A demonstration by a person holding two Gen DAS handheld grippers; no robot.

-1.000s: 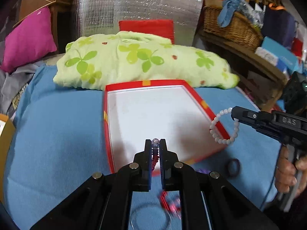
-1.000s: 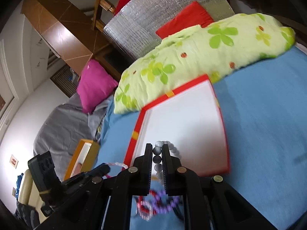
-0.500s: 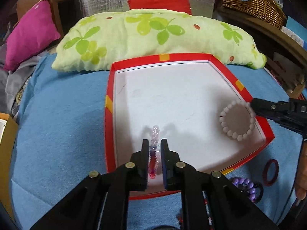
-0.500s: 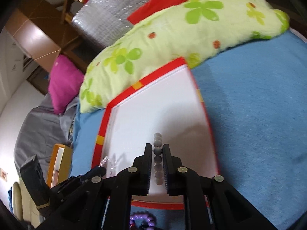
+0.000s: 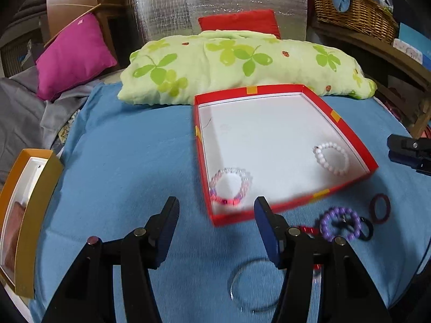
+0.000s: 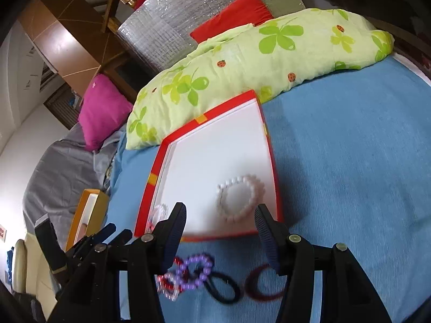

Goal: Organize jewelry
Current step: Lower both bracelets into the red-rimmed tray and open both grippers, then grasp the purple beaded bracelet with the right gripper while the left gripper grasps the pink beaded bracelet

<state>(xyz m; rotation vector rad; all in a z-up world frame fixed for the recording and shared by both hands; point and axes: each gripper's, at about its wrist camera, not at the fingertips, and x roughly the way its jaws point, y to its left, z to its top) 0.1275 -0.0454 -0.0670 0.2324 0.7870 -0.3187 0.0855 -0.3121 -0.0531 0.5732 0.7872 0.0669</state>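
Bracelets, pink (image 5: 230,187) and white (image 5: 332,158), now lie released inside the box (image 5: 347,129); both grippers (image 5: 215,231) (image 6: 219,232) gape empty, so remaining bands (image 6: 268,282) beside the box come next.

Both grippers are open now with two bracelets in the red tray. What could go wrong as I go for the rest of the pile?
1. The purple bead bracelet lies tangled with a red-and-white one and touches a black hair tie; one grab may drag several.
2. The pink bracelet sits near the red tray front wall, so a left gripper reach could knock it.
3. The thin clear bangle lies flat on soft blue fabric, likely hard to pinch.
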